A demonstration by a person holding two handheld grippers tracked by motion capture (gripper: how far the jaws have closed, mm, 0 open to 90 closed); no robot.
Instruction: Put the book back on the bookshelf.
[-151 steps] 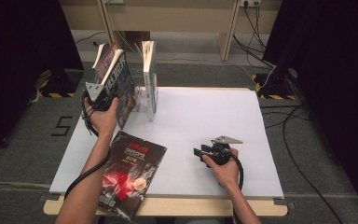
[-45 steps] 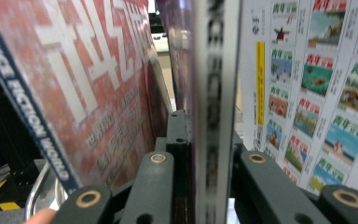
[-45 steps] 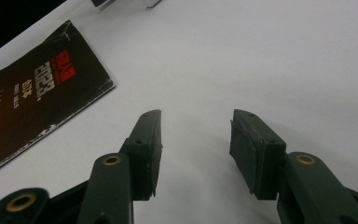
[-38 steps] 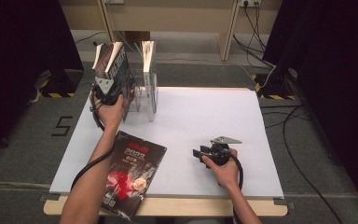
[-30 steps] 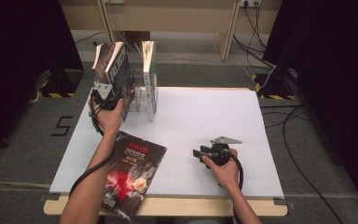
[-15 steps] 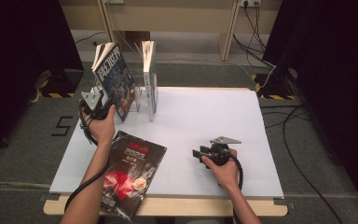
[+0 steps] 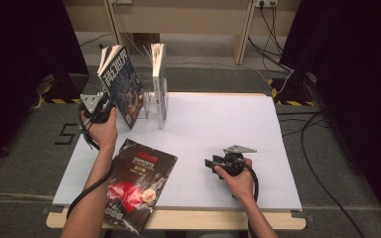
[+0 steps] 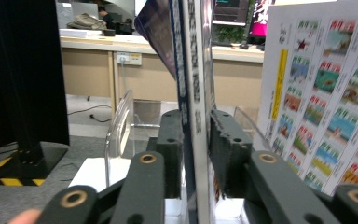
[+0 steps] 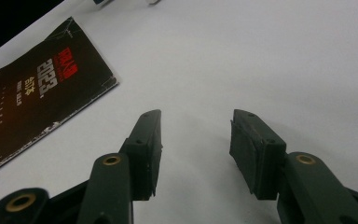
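Black-covered and lying flat, a magazine [image 7: 136, 188] rests at the near left of your white table [image 7: 218, 129]. To its right, your right gripper [image 7: 213, 162] sits on the table with its jaws spread and nothing between them. Farther back, your left gripper [image 7: 110, 105] has just been closing its jaws on the blue magazine [image 7: 124, 84], which tilts at the table's far left, leaning away from the clear rack [image 7: 151, 101] holding another upright magazine [image 7: 159, 74].
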